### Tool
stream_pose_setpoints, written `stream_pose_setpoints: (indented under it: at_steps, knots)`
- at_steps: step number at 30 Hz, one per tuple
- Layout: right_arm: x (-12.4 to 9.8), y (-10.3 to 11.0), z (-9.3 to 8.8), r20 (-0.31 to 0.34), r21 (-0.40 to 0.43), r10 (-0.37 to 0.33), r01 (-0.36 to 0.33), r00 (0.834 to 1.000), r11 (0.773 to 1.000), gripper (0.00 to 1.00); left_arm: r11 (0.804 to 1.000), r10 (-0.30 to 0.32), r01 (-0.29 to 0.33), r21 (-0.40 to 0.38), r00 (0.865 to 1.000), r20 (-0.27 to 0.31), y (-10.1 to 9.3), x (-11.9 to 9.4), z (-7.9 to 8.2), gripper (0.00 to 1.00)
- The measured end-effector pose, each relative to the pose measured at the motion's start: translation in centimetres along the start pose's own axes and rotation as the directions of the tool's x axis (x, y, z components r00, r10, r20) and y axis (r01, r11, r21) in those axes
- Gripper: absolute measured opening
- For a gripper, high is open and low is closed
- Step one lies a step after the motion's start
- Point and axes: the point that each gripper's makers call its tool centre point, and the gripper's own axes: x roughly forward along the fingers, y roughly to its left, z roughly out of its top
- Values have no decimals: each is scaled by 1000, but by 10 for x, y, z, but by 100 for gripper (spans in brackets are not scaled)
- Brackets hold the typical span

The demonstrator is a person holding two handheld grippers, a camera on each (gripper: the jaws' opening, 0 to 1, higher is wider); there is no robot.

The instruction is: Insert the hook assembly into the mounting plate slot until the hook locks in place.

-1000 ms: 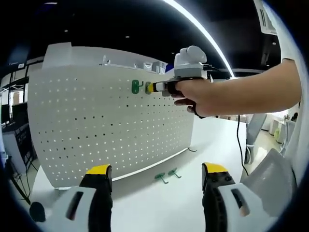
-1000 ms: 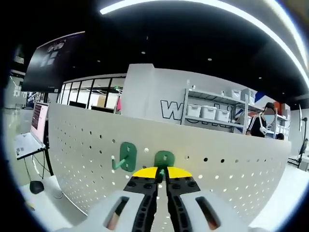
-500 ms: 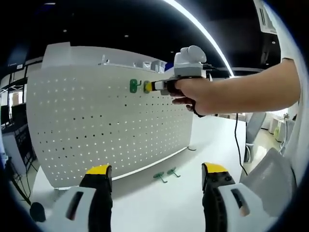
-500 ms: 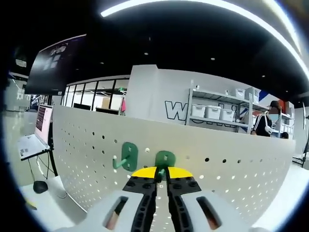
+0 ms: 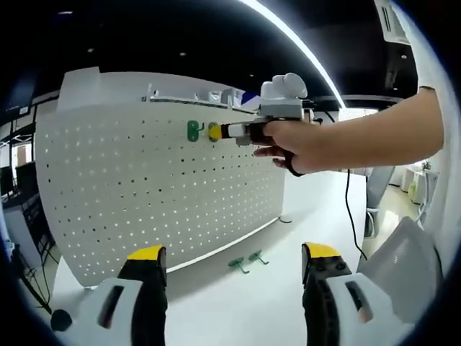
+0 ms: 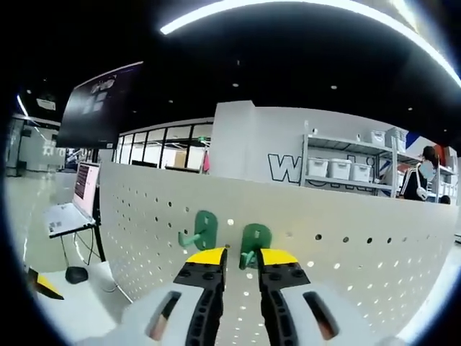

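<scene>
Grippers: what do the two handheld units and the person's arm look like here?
Left gripper: pale grey body, black jaws with yellow tips. Right gripper: the same colours. In the left gripper view the right unit is black with a white top, and a black cable hangs from it. The person's forearm is bare, sleeveless.

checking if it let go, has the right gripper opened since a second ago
Yes. The right gripper has spread its fingers, which were shut on the second green hook before; the hook now sits on the pegboard in the gap.

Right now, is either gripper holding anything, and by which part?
Nothing is held. The right gripper has its jaws apart around the green hook on the pegboard, not clamping it. The left gripper is open and empty.
</scene>
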Motion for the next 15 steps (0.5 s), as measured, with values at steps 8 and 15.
stream_pose_setpoints:
  at_steps: [8, 15]
  knots:
    - [-9, 3, -4, 3, -34, 43, -43, 999, 999, 35, 1000, -3, 3, 7, 1000, -11, -1, 1, -1, 79]
    - [-17, 8, -7, 6, -41, 69, -69, 998, 997, 48, 1000, -2, 2, 14, 1000, -23, 0, 1, -3, 80]
